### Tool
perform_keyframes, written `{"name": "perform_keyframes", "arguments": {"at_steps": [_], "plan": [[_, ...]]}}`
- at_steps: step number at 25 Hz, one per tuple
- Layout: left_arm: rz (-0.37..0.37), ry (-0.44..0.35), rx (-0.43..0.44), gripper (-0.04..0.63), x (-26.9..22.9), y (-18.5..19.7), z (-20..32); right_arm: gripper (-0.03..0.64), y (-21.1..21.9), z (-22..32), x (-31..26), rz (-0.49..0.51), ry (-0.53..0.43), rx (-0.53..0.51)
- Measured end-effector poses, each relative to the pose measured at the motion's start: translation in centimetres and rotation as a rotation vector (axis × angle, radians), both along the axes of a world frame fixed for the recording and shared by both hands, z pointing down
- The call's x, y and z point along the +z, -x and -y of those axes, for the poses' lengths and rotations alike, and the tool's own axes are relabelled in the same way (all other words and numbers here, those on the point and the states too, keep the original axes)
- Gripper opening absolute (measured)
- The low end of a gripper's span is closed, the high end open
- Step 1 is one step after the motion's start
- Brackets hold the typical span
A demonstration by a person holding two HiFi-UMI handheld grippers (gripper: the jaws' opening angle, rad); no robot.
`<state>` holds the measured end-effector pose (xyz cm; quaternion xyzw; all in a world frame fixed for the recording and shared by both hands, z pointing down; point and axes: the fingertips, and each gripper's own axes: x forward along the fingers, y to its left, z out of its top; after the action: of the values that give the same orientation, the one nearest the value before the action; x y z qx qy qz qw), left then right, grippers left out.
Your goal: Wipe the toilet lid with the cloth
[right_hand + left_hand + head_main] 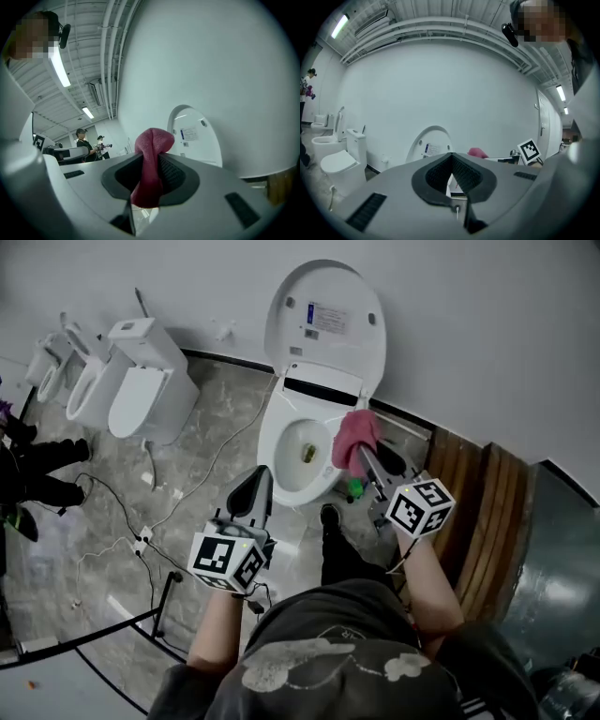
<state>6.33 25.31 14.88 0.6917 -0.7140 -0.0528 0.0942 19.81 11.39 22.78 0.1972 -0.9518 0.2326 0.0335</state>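
The white toilet lid (323, 329) stands raised against the wall above the open bowl (281, 460). My right gripper (362, 452) is shut on a pink cloth (355, 435), held over the bowl's right rim, below the lid. In the right gripper view the cloth (151, 161) bulges out between the jaws, with the lid (194, 136) ahead to the right. My left gripper (260, 476) is shut and holds nothing, just off the bowl's front left. In the left gripper view its jaws meet (452, 157); the lid (427, 146) and cloth (477, 152) lie beyond.
More white toilets (141, 381) stand at the left along the wall. Cables (141, 540) trail over the grey floor. Wooden boards (478, 512) lean at the right. A small green object (355, 488) sits by the toilet's base. Two people (82, 140) stand far off.
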Motion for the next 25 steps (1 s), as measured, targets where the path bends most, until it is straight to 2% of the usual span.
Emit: {"name": "perform_keyframes", "arguments": {"at_steps": [6, 15, 25], "plan": [[0.021, 0.023, 0.019, 0.006, -0.3, 1.8, 7.4, 0.084, 1.8, 7.0, 0.5, 0.019, 0.028, 0.02], [0.045, 0.02, -0.009, 0.006, -0.7, 6.2, 16.5, 0.084, 6.4, 15.6, 1.3, 0.004, 0.042, 0.008], [0.017, 0.038, 0.02, 0.006, 0.3, 10.0, 22.5, 0.084, 10.2, 19.8, 2.4, -0.038, 0.065, 0.012]]}}
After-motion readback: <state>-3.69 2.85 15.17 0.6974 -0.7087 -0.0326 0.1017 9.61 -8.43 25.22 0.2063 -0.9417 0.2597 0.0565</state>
